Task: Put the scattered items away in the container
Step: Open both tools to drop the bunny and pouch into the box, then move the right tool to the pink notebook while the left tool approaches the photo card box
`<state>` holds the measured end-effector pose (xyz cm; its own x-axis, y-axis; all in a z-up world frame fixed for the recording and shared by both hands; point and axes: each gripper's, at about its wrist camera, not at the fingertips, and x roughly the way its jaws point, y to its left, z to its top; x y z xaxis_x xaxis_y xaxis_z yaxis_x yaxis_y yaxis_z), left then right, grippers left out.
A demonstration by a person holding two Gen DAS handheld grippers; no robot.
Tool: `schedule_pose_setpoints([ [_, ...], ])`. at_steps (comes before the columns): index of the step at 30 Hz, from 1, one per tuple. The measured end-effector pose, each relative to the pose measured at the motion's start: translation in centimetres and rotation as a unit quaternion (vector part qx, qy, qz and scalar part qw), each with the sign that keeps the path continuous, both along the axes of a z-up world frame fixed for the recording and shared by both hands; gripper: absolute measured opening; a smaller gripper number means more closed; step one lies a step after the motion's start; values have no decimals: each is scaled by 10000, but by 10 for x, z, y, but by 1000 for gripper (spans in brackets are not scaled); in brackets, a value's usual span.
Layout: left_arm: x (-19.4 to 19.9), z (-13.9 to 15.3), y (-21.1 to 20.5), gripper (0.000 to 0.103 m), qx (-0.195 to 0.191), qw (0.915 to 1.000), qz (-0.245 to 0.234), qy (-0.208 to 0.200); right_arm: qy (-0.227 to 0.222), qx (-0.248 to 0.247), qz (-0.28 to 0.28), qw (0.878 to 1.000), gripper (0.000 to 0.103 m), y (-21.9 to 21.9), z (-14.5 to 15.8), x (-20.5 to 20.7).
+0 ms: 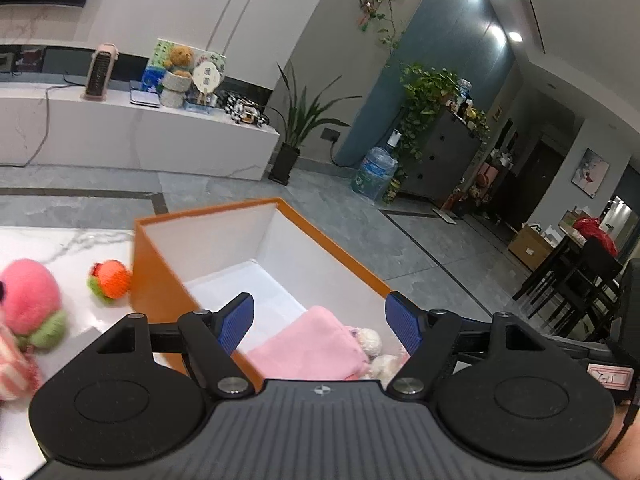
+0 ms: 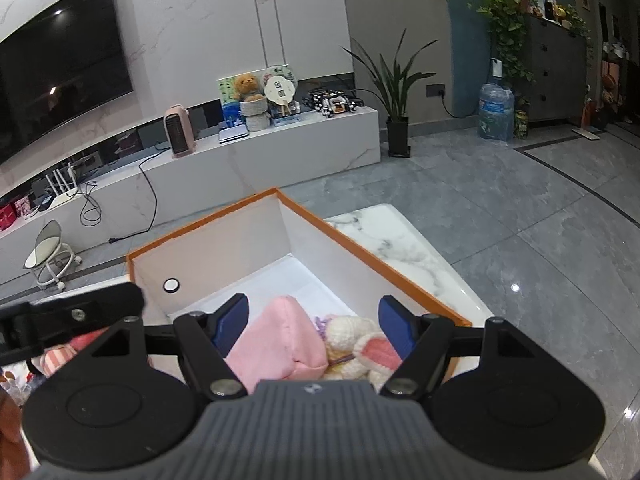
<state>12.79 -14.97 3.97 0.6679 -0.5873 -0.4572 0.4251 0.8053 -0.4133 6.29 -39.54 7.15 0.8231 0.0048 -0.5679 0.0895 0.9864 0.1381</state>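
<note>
— Orange outside, white inside: the open rectangular cardboard box (image 2: 224, 240) stands on the white marble bench (image 2: 404, 240). What does it hold?

— A folded pink fleece cloth (image 2: 280, 344) beside a cream knitted plush toy (image 2: 352, 340). Both the left gripper (image 1: 320, 320) and the right gripper (image 2: 314, 316) hover above it, jaws wide, holding nothing.

— Outside the box?

— A pink plush peach (image 1: 30, 300) and an orange knitted fruit (image 1: 112, 282) lie just beside it.
</note>
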Motion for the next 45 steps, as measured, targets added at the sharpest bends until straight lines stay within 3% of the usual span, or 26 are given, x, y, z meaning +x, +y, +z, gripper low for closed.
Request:
schedule_pose_setpoints([
  [10,-19,16,48,85,168,9993,291,-134,-187,-32,348,9992,75,25,5,-6],
  [16,-33,22,81,85,512,9970,513,-277,-288,-113,639,9975,75,48,8,-11],
  [32,-45,-6,162,86,768,9914,1052,140,-598,-354,1612,9845,78,128,4,-27],
  [45,-42,-37,205,86,901,9851,1393,451,-350,-730,2348,9687,79,183,-19,-23],
])
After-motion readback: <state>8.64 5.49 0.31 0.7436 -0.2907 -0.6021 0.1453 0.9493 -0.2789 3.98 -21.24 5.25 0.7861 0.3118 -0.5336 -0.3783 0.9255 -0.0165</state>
